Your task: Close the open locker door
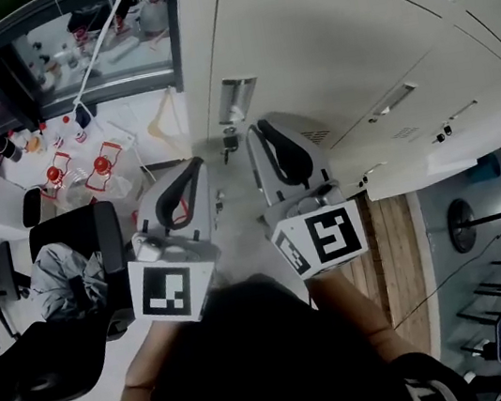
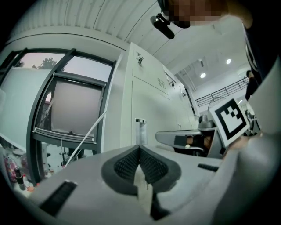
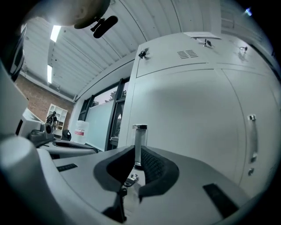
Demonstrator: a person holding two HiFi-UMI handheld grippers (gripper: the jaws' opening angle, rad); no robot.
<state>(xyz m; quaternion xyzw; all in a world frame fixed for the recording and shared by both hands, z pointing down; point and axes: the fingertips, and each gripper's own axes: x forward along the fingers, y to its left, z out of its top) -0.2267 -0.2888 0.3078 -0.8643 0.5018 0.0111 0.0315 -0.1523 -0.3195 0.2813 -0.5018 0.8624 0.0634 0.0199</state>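
**While the door sits this close, mind the handle and key**

Because your right hand-held gripper (image 3: pixel 135 151) stands slightly released, with the slim upright chrome handle (image 3: pixel 139 141) showing in the gap just beyond its tips and nothing pinched, a push could wedge a jaw on that handle. It could also knock the small key in the lock (image 3: pixel 131 179) below it. Your left hand-held gripper (image 2: pixel 139 148) is clenched on nothing, tips together. The pale grey metal locker door (image 3: pixel 189 110) is straight ahead of both. Whether it lies flush I cannot tell, so an off-centre shove may, I judge, let it spring back. To your left, a black office chair (image 1: pixel 68 249) and a white bench (image 1: pixel 136 114) crowd the window. A white panel (image 1: pixel 452 151) juts out at right, near a black floor fan (image 1: pixel 461 226).
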